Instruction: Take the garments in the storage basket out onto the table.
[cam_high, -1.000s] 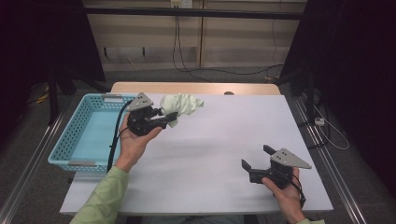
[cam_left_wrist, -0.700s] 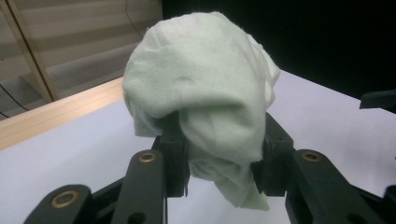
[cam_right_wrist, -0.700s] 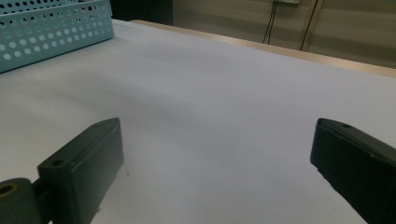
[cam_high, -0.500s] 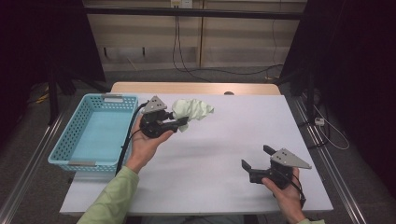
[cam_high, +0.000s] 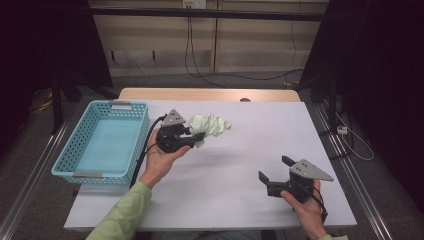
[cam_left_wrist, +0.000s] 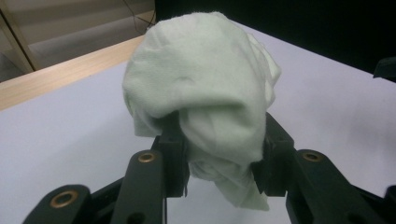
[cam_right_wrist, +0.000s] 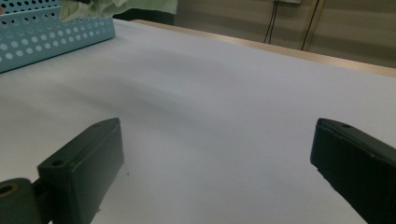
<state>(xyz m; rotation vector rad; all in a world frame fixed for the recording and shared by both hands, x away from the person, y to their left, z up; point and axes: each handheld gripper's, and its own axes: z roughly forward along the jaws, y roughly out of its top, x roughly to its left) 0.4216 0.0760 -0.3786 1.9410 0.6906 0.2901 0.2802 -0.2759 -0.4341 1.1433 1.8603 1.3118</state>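
A crumpled pale green cloth (cam_high: 211, 126) hangs bunched in my left gripper (cam_high: 196, 138), which is shut on it above the white table, right of the basket. In the left gripper view the cloth (cam_left_wrist: 205, 93) bulges up over both black jaws, which press on its lower folds, and a tail of it hangs between them; my left gripper (cam_left_wrist: 218, 163) is held above the tabletop. My right gripper (cam_high: 275, 170) rests near the table's front right, jaws wide open and pointing left. Nothing lies between the open jaws of my right gripper (cam_right_wrist: 217, 154) in the right gripper view.
A light blue perforated basket (cam_high: 80, 152) stands at the table's left edge; its wall (cam_right_wrist: 42, 39) also appears at the far left of the right gripper view. The white table (cam_high: 240, 165) has a wooden strip (cam_high: 210, 94) along its far edge. Dark frames flank both sides.
My left gripper has carried the cloth rightward and slightly toward the person, away from the basket and lower. The right gripper has stayed put.
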